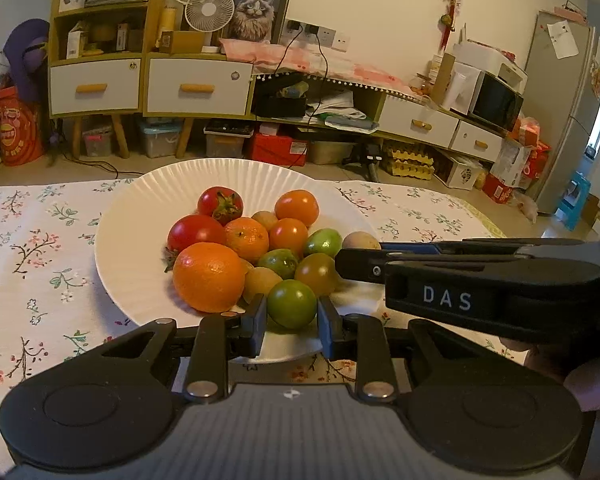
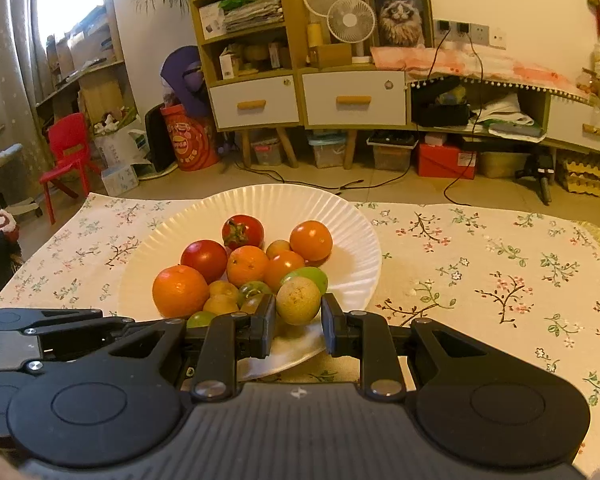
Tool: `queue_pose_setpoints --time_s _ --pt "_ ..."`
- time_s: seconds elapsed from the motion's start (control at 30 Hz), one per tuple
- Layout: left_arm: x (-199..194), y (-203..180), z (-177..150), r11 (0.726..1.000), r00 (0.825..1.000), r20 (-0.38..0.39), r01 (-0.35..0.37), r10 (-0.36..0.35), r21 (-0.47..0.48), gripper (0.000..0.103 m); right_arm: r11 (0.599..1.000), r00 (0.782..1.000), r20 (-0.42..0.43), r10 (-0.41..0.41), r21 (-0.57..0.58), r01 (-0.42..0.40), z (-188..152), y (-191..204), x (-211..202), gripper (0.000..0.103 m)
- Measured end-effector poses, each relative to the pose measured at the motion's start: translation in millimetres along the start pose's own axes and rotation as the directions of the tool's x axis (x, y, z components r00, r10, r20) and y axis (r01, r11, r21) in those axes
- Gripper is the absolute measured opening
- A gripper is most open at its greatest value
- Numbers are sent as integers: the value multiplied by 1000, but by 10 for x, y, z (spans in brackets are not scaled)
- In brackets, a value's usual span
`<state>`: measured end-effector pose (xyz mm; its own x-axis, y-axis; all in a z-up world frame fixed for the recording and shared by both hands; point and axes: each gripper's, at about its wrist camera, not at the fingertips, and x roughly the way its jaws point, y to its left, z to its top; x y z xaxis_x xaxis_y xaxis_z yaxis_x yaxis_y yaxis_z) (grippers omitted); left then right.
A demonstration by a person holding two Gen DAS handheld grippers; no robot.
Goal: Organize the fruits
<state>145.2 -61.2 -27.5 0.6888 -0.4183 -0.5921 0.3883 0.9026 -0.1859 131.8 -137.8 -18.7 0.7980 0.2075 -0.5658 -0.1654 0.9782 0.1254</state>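
A white fluted plate (image 1: 132,240) on a floral tablecloth holds several fruits: a big orange (image 1: 209,276), red tomatoes, small oranges, green tomatoes and tan round fruits. My left gripper (image 1: 292,314) is closed around a green tomato (image 1: 291,303) at the plate's near edge, pads touching its sides. My right gripper (image 2: 299,312) is closed around a tan round fruit (image 2: 298,300) at the plate's (image 2: 364,264) near right edge. The right gripper also shows from the side in the left wrist view (image 1: 480,280), with the tan fruit (image 1: 360,240) at its tip.
The floral tablecloth (image 2: 480,272) spreads wide to the right of the plate and also to the left (image 1: 32,264). Beyond the table's far edge are the floor, cabinets with drawers, fans and storage boxes.
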Motion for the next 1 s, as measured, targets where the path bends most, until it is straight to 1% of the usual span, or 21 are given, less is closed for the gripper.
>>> queue_pose_setpoints --time_s 0.1,0.23,0.37,0.43,0.5,0.53,0.6,0.63,0.73,0.8,0.83,0.9,1.0 --pt "-10 -1 -3 1000 1000 2 4 -4 -6 40 1000 1000 -3 5 3 -5 0 -6 -6 22" --pt "-45 7 -1 1000 1000 8 3 -3 -15 42 1000 1000 -3 10 6 -10 16 -1 -33 25" --pt "-131 4 3 1000 1000 12 1 -1 -13 48 1000 1000 3 3 22 -3 16 -14 -93 28" --pt "-192 -2 5 1000 1000 11 5 -4 -12 52 999 1000 5 -3 43 3 10 -29 -131 30" --pt "-264 -5 6 1000 1000 8 11 -11 -15 59 998 1000 4 -10 66 10 -1 -52 -183 33" --pt "-306 -3 5 1000 1000 8 14 -13 -18 60 997 1000 3 -14 75 13 -4 -59 -204 35" --pt "-369 3 3 1000 1000 2 10 -10 -21 67 996 1000 5 -25 88 25 -14 -67 -261 37" --pt "-406 9 -2 1000 1000 -2 7 -7 -22 68 995 999 4 -35 88 34 -26 -60 -289 40" --pt "-501 19 -22 1000 1000 -12 -7 7 -13 74 995 998 -9 -59 83 59 -68 -25 -354 46" --pt "-570 25 -46 1000 1000 -16 -18 18 -11 79 994 997 -21 -68 80 69 -103 -10 -394 47" --pt "-601 31 -61 1000 1000 -19 -23 22 -13 81 994 997 -28 -72 75 74 -119 3 -415 49" --pt "-645 52 -92 999 999 -29 -35 34 -22 87 994 996 -38 -86 57 88 -153 52 -464 51" --pt "-718 83 -136 997 998 -39 -60 58 -38 93 994 994 -47 -100 28 102 -195 136 -538 57"
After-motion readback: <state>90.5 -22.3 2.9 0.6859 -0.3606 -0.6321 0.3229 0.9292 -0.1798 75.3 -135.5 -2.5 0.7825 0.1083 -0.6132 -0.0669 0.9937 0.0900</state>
